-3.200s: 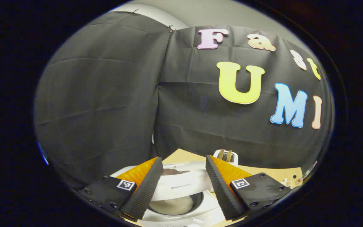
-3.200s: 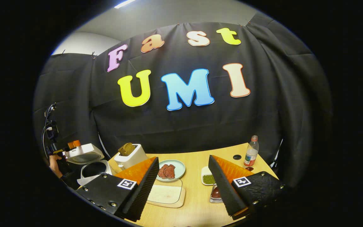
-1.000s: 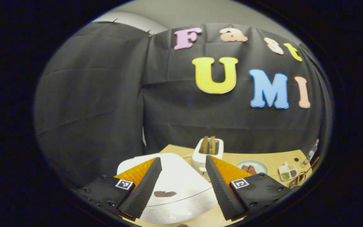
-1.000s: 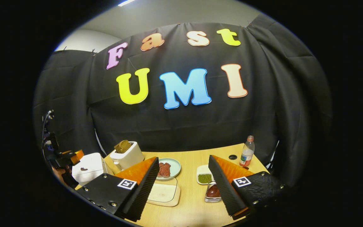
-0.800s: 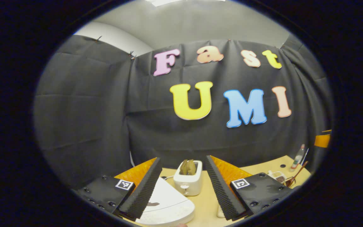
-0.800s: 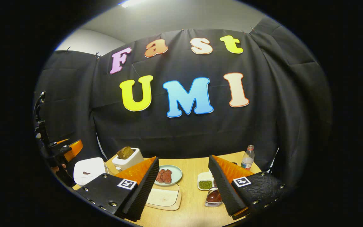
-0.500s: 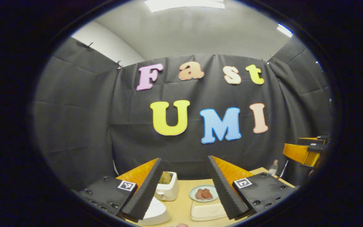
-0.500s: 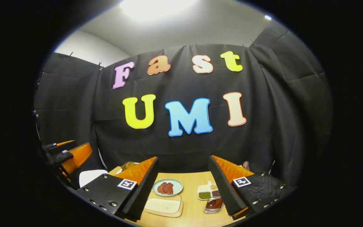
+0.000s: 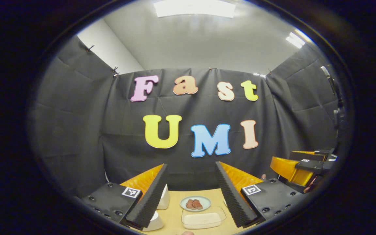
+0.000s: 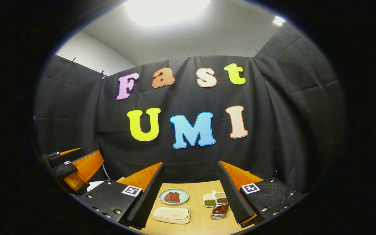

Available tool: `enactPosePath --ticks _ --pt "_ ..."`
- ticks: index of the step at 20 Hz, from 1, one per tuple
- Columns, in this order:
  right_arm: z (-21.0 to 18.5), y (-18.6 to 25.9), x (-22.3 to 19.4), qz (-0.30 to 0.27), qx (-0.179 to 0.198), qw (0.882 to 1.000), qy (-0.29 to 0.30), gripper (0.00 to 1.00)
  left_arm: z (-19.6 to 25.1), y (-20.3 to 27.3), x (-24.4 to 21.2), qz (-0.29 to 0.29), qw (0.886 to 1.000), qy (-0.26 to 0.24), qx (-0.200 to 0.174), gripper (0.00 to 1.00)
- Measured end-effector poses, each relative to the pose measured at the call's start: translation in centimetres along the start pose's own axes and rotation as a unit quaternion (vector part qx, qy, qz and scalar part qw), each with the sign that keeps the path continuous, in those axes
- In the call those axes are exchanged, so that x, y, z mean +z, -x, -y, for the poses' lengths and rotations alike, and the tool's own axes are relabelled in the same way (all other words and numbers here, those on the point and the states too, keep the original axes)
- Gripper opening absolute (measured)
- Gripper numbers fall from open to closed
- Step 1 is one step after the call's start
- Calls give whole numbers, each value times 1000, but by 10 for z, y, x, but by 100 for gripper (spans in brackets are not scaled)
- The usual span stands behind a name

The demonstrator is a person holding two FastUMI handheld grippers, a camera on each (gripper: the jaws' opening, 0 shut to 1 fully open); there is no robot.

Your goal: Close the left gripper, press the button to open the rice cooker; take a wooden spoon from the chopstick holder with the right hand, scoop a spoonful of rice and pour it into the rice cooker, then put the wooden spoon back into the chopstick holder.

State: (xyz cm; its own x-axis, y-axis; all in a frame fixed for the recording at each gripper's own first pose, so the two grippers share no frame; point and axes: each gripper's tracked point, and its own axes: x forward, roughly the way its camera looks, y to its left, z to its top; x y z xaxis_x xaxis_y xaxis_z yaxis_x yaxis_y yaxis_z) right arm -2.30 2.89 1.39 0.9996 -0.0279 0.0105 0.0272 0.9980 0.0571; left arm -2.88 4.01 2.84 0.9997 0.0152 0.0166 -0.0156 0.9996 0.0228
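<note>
Both grippers raised, task sequence apparently finished.
I hold left gripper and right gripper open, empty; nothing remains ahead.

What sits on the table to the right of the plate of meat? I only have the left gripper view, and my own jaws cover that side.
Observer: In the right gripper view, a white divided dish with green and brownish grains stands to the right of the plate.
Operator: Is there anything nearer than that dish?
Observer: Yes, a small clear container with something dark red-brown in it, just nearer the camera than the dish.
Operator: Is the right gripper carrying anything?
Observer: No. The right gripper has its jaws apart with nothing between them.
</note>
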Motion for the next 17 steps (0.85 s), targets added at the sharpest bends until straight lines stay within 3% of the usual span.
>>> enactPosePath --ticks 3,4,5,8,9,10,11,12,13,16,17 --pt "-7 13 -9 -2 -4 1000 4 95 -11 4 -2 1 1000 17 1 91" --pt "-14 22 -11 -4 -4 1000 5 95 -13 5 -5 -1 1000 22 0 100" --pt "-16 25 -11 -3 -5 1000 6 95 -15 5 -6 -3 1000 24 -1 92" --pt "-22 24 -14 -4 -1 1000 19 95 -23 5 -10 -1 1000 27 1 100" --pt "-25 24 -16 -6 4 1000 20 95 -25 5 -11 -1 1000 24 4 100" --pt "-28 23 -18 -7 11 1000 19 95 -28 5 -14 -2 1000 21 10 92" --pt "-31 23 -17 -8 19 1000 15 95 -29 6 -16 -2 1000 18 17 100" --pt "-31 23 -18 -7 23 1000 14 95 -30 8 -17 -2 1000 16 26 93" --pt "-30 22 -18 -5 28 1000 12 96 -27 10 -18 -2 999 16 30 100" --pt "-24 22 -16 -3 45 999 3 96 -15 13 -21 -3 999 15 41 99" --pt "-18 22 -15 -5 51 999 3 89 -10 13 -22 -2 999 10 47 99"
